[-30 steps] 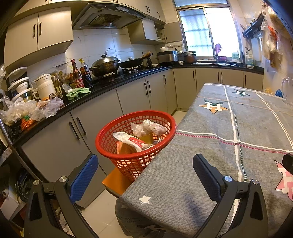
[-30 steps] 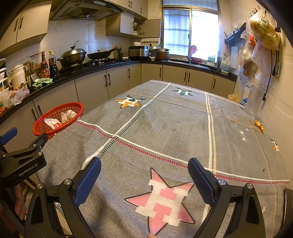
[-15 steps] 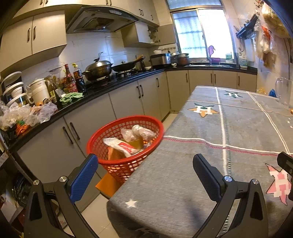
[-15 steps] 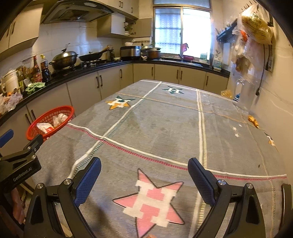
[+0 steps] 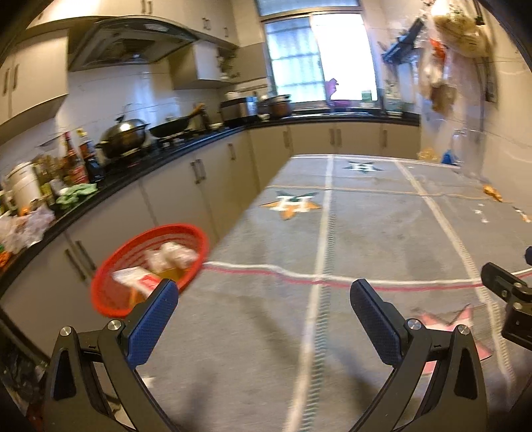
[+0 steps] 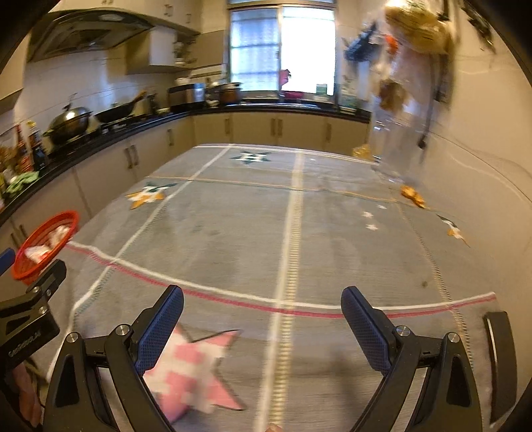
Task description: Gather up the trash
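A red mesh basket [image 5: 109, 299] [image 6: 31, 246] stands off the table's left edge with wrappers and crumpled plastic [image 5: 173, 257] inside. My left gripper [image 5: 262, 299] is open and holds nothing, over the grey star-patterned tablecloth [image 5: 365, 239] near the basket. My right gripper [image 6: 262, 305] is open too, with nothing in it, above the cloth beside a pink star. Orange scraps [image 6: 412, 194] [image 5: 492, 192] lie on the cloth at the far right by the wall. The right view also shows the left gripper's body at its left edge.
A clear jug [image 6: 395, 156] stands at the table's far right by the wall, with bags hanging above it [image 6: 415, 30]. A black counter [image 5: 139, 169] with pots, bottles and bags runs along the left. Cabinets [image 5: 335, 136] and a window [image 5: 312, 59] close the far end.
Both grippers have swung right and forward over the table. The basket has slid to the left in both views, and the far right scraps have come closer.
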The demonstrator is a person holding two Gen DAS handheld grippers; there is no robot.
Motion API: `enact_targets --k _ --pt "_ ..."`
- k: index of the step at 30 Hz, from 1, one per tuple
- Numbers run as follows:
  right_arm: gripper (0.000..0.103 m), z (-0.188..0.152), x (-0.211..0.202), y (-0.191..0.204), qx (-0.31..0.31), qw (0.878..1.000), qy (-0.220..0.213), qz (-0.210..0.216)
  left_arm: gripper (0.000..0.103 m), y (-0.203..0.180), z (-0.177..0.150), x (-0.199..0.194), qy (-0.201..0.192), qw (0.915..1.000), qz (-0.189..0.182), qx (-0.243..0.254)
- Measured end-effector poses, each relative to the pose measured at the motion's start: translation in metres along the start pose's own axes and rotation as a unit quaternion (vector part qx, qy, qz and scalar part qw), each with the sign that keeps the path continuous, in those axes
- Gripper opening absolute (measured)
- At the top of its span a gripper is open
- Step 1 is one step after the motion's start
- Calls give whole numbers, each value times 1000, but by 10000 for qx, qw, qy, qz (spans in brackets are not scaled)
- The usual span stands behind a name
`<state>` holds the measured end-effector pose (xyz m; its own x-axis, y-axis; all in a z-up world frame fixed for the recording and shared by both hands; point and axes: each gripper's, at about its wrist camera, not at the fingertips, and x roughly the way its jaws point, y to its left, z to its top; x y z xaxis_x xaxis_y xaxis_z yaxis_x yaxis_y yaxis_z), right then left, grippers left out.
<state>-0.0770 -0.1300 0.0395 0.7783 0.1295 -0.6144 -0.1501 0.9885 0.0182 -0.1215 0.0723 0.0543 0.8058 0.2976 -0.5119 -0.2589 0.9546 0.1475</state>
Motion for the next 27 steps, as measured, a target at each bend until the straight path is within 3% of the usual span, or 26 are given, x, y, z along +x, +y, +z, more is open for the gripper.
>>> enact_targets --k 6,12,19,27 --pt "100 2 3 -37 287 9987 74 -414 103 -43 11 18 284 9973 -635 223" --pt "101 4 16 -61 438 9960 331 -706 103 -73 20 39 626 9933 -908 341" --pt "101 5 30 -70 474 9943 565 -773 103 -98 22 73 1348 9849 -919 574" --pt "101 10 49 -77 576 9920 808 -785 103 -119 21 94 1748 9725 -1196 966"
